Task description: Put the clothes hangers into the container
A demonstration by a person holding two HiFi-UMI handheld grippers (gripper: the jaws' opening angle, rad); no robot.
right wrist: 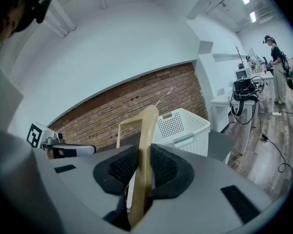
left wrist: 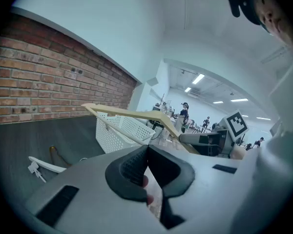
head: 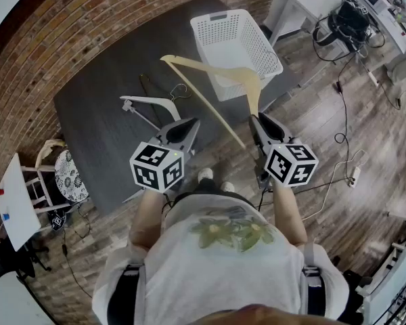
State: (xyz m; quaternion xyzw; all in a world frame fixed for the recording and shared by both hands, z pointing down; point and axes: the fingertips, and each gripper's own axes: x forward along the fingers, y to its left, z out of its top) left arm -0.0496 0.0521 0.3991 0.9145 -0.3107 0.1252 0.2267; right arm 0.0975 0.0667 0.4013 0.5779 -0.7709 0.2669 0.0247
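Observation:
My right gripper [head: 255, 118] is shut on one arm of a beige wooden hanger [head: 210, 70] and holds it up in the air; the hanger's bar slants down toward the person. In the right gripper view the hanger [right wrist: 146, 140] stands between the pads of the right gripper [right wrist: 142, 167]. Just beyond the hanger, a white perforated basket [head: 271, 54] stands on the dark mat [head: 101, 127]. A white hanger [head: 152, 102] and a thin brown hanger [head: 146, 84] lie on the mat ahead of my left gripper [head: 193, 123], which is shut with nothing in it.
A brick wall borders the mat on the far side. A small white chair [head: 44, 161] and a white board [head: 17, 202] stand at the left. A desk with cables [head: 338, 19] and a power strip [head: 355, 175] on the wooden floor are at the right.

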